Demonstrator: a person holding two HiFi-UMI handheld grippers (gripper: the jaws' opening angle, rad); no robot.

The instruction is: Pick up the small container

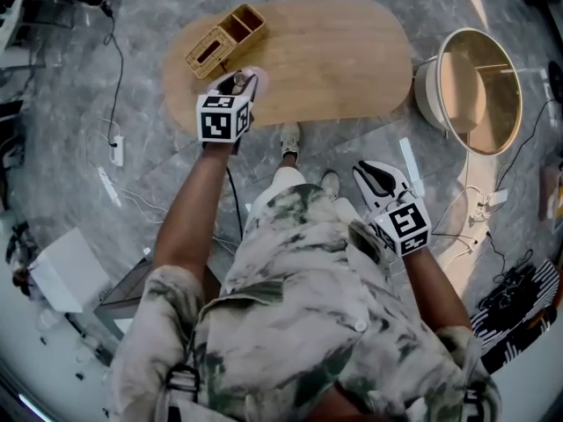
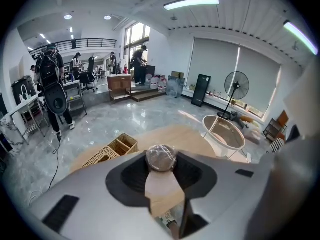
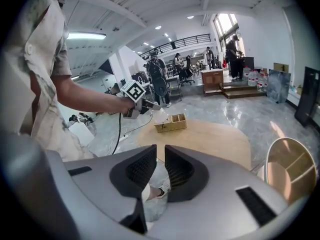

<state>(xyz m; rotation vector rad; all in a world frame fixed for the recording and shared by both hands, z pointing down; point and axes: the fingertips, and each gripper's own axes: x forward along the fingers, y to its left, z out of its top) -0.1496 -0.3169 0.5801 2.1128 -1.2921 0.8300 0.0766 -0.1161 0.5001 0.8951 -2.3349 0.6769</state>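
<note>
The small container (image 2: 161, 158) is a round tub with a brown top under clear wrap. My left gripper (image 2: 161, 170) is shut on it, one jaw on each side. In the head view the left gripper (image 1: 238, 90) holds the container (image 1: 239, 79) over the near left edge of the oval wooden table (image 1: 334, 51), just in front of the wicker basket (image 1: 224, 38). My right gripper (image 1: 380, 179) hangs low at the person's right side, away from the table. Its jaws (image 3: 159, 160) stand almost together with nothing between them.
The wicker basket (image 2: 107, 151) has several compartments and sits at the table's left end. A round white side table with a wooden inside (image 1: 479, 86) stands on the floor to the right. Cables and a power strip (image 1: 117, 150) lie on the marble floor at the left.
</note>
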